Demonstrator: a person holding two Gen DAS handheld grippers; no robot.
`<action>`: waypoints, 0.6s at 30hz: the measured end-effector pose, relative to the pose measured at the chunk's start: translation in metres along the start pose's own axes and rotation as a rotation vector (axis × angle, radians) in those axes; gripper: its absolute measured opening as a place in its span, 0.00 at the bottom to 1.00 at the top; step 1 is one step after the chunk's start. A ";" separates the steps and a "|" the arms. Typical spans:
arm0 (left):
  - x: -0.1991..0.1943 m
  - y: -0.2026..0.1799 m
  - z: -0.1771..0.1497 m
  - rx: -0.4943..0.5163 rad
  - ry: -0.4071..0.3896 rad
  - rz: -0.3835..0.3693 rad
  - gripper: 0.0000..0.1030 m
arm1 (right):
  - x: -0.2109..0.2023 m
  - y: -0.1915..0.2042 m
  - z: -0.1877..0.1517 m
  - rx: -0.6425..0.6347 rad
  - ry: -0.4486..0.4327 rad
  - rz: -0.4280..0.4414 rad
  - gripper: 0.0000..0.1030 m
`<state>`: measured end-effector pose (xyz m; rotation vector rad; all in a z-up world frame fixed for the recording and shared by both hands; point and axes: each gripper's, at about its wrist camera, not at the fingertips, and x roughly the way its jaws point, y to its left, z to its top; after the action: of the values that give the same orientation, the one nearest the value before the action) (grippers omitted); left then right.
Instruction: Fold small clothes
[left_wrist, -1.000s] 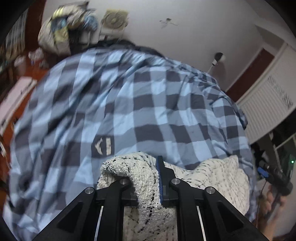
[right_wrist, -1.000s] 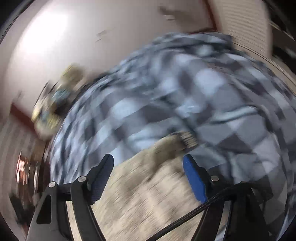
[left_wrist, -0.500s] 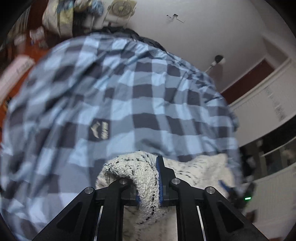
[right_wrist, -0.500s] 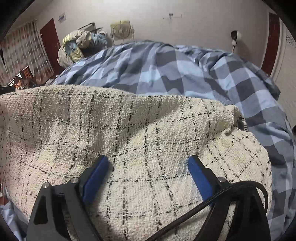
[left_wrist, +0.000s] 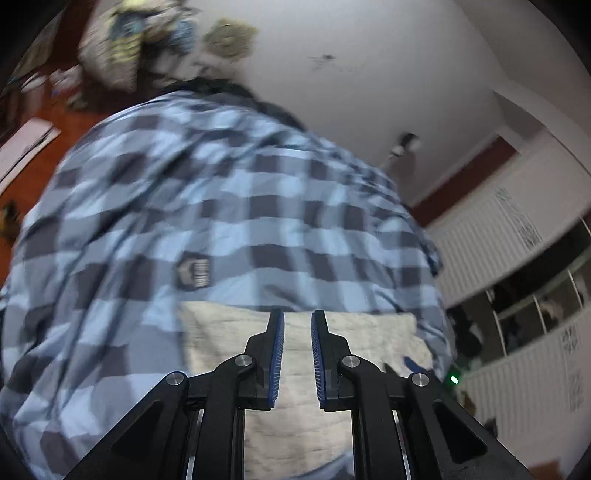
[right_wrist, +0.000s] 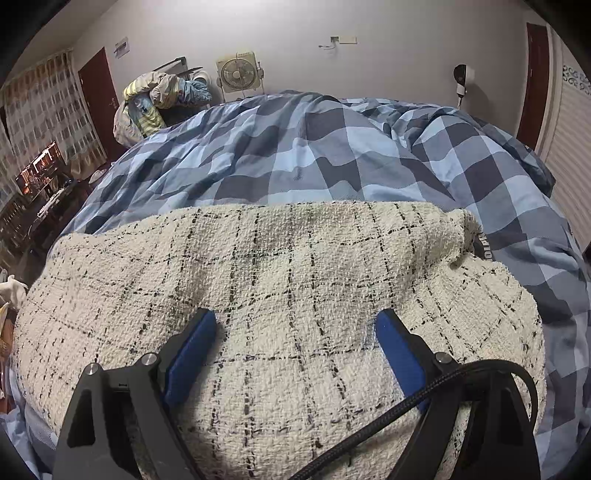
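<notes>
A cream, black-checked garment was spread flat on the blue plaid duvet of the bed. The right tool was held wide open over it, empty; the left tool was nearly closed, gripping nothing.

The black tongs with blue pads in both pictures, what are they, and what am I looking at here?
They are hand-held grippers. A person carries one in each hand, each with a camera looking along its jaws. One picture is from the left gripper, jaws almost closed with nothing between them. The other is from the right gripper, whose jaws have just been opening and stand wide over a cream checked garment lying on a blue plaid duvet. Nothing is held.
</notes>
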<state>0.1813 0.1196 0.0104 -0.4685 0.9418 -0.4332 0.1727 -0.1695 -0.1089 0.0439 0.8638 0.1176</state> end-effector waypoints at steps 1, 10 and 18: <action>0.009 -0.016 -0.007 0.040 0.016 -0.021 0.12 | 0.000 0.000 0.000 0.000 -0.002 -0.001 0.83; 0.162 -0.075 -0.108 0.227 0.071 0.267 0.12 | 0.001 -0.002 -0.002 0.009 -0.012 0.009 0.83; 0.142 -0.048 -0.133 0.188 -0.186 0.394 0.11 | 0.000 -0.002 -0.003 0.006 -0.020 0.014 0.84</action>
<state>0.1359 -0.0224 -0.1234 -0.1418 0.7804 -0.1155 0.1704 -0.1716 -0.1107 0.0566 0.8441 0.1272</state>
